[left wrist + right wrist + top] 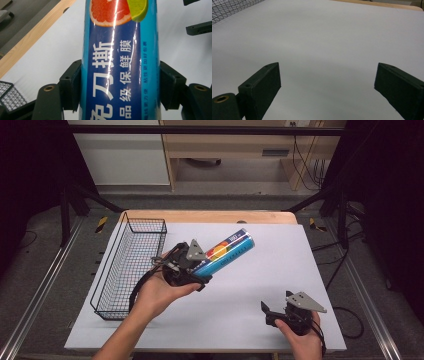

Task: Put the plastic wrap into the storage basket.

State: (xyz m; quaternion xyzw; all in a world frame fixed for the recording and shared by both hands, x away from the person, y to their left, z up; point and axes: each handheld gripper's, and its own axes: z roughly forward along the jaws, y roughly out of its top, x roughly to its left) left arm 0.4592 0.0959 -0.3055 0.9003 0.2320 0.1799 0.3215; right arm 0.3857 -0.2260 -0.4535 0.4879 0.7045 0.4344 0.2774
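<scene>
Black right gripper (274, 314): near edge of the white table (260, 270), jaws wide apart, nothing between them, parked low.
Left gripper (200, 276): mid-table, just right of the wire basket (131, 270); in the left gripper view both pads (72, 85) press on the tube's sides, firmly clamped.
Blue tube (225, 251): cling-film roll with citrus print, held clear of the table by its near end, the rest cantilevered out past the jaws.
Axis: long axis runs from the gripper up and away to the far right; free end tilted upward, pointing away from the basket.
Step, my read: carry to basket and lay it in.
Do it well: swing the free end round until the axis lines up with the basket's long side, keep the squeeze steady, clear the near rim, lower flat before letting go.
Risk: end-grip means leverage; fast swings could twist the tube in the pads.
</scene>
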